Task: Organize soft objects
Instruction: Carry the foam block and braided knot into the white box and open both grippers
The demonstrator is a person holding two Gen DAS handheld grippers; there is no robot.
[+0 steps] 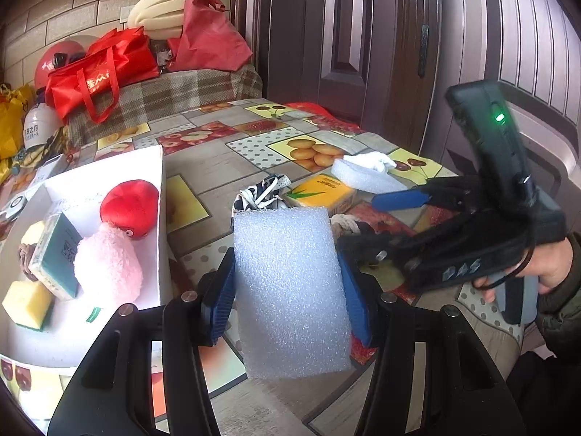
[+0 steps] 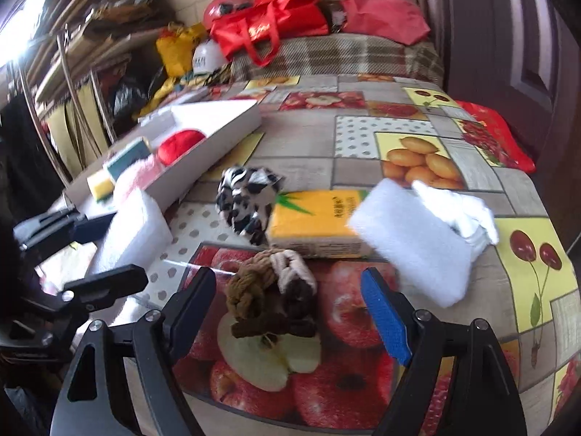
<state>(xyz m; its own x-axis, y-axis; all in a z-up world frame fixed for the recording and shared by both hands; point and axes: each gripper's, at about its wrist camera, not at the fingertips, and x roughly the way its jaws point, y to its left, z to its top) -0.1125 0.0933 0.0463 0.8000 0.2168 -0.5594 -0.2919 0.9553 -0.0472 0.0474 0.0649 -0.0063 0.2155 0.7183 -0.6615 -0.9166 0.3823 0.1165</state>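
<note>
My left gripper is shut on a white foam block, held above the table to the right of the white box; the block also shows in the right wrist view. The box holds a red plush, a pink plush, a teal sponge and a yellow sponge. My right gripper is open around a brown and beige rope knot on the table. A black-and-white cloth, a yellow tissue pack, a second foam block and a white cloth lie beyond.
The table carries a fruit-patterned cloth. Red bags and foam pieces sit on a plaid-covered surface behind it. A dark door stands at the right. Cardboard and yellow bags are stacked at the far left.
</note>
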